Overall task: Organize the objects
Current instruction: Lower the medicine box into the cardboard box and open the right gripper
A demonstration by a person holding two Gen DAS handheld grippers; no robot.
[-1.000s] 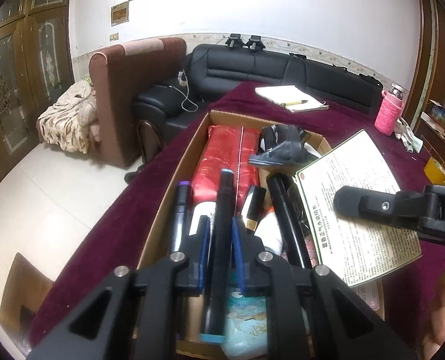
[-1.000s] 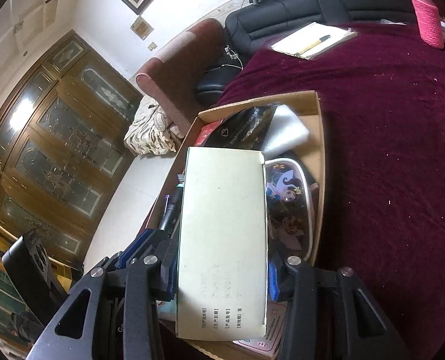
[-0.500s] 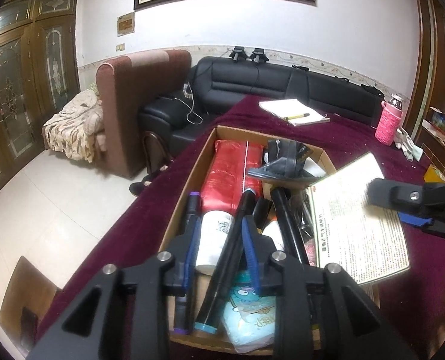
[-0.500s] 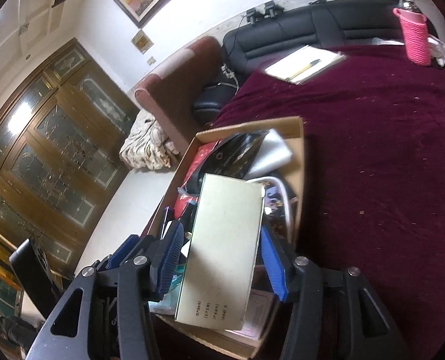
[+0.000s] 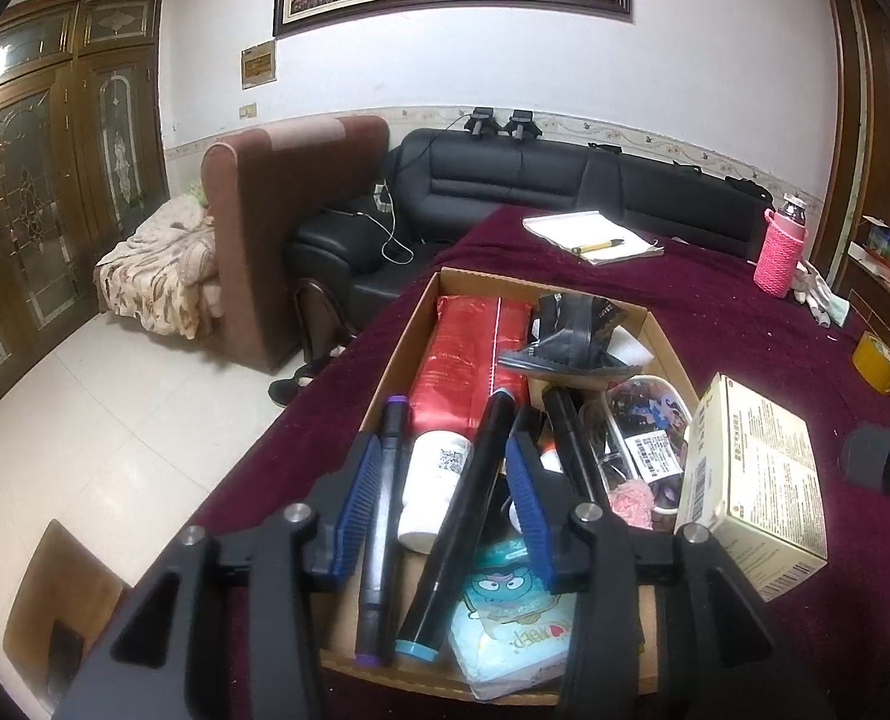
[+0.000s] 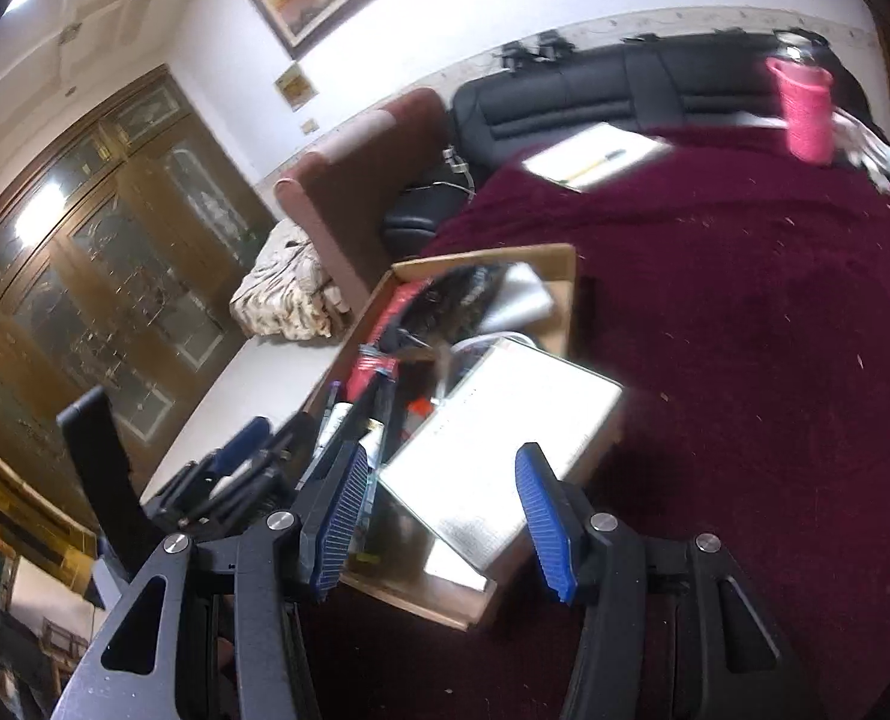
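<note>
Plainly spread wide: left gripper (image 5: 445, 498), blue pads (image 5: 357, 507) apart over the near end of the cardboard box (image 5: 411, 330), nothing clamped. Between those pads lay two markers, free of both. Black marker (image 5: 460, 516) with a teal cap ran slantwise through the gap, closer to the right pad, its teal end nearest the camera. Purple-capped marker (image 5: 381, 516) lay just beside the left pad, roughly parallel to it. Under and between them stood a white bottle (image 5: 435, 489), and beyond it a red packet (image 5: 475, 354) along the box's left side. Cartoon tissue pack (image 5: 514, 618) rested at the near edge of the box.

Likewise parted: right gripper (image 6: 441, 516), holding nothing. Pale carton (image 6: 499, 450) lay ahead of its blue pads (image 6: 544, 519), tilted on the box's right rim, partly on the things inside; cannot tell whether either pad touched it, since that view was blurred. Same carton seen in the left view at the box's right edge on the dark red tablecloth (image 5: 715, 306).
</note>
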